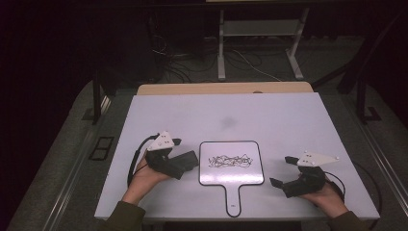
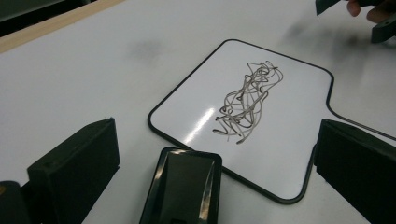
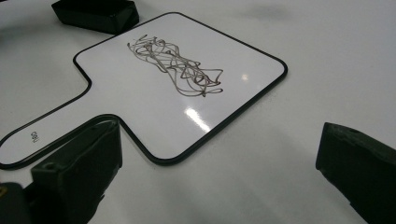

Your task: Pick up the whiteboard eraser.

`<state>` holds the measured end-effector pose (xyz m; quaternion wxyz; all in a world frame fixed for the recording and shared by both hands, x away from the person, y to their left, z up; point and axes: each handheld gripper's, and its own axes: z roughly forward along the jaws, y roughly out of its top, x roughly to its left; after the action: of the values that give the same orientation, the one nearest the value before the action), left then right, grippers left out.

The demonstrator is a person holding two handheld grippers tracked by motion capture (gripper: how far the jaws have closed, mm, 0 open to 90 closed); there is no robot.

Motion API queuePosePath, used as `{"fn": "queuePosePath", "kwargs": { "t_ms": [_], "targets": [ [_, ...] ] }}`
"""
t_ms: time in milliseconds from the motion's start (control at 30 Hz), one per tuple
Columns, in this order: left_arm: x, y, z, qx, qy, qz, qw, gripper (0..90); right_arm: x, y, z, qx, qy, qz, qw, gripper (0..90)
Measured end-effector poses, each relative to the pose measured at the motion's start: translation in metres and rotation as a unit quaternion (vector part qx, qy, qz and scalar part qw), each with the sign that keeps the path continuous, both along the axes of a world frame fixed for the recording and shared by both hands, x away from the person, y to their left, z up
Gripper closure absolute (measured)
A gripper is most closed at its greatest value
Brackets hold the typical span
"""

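Sitting flat at the table's [image 1: 144, 125] near-middle, the paddle-shaped whiteboard [image 1: 231, 175] is showing a dark scribble [image 1: 231, 160], handle toward the person. Left gripper [image 1: 185, 155] is resting just left of it, jaws spread wide with a black eraser block [image 2: 183, 192] lying between them, untouched by either jaw. Right gripper [image 1: 283, 170] is resting just right of the board, jaws apart, gripping nothing.

eraser [image 2: 182, 191] cut off, label [image 3: 34, 136] unreadable
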<state>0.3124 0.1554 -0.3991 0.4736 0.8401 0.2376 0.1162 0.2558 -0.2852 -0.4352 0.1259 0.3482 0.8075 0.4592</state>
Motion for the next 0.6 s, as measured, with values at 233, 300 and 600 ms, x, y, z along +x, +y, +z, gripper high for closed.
{"fn": "queuePosePath", "kwargs": {
  "t_ms": [233, 300, 600],
  "targets": [
    [0.007, 0.002, 0.003, 0.001, 0.000, 0.003, 1.0000, 0.0, -0.001, -0.001, 0.001, 0.002, -0.001, -0.003, 1.0000, 0.0],
    [0.011, 0.002, 0.003, 0.000, 0.001, 0.002, 1.0000, 0.0, 0.000, -0.001, 0.001, 0.002, -0.001, -0.005, 1.0000, 0.0],
    [0.019, 0.004, 0.006, 0.006, 0.005, 0.004, 1.0000, 0.0, 0.000, -0.002, 0.000, 0.000, -0.003, -0.006, 1.0000, 0.0]
  ]
}}
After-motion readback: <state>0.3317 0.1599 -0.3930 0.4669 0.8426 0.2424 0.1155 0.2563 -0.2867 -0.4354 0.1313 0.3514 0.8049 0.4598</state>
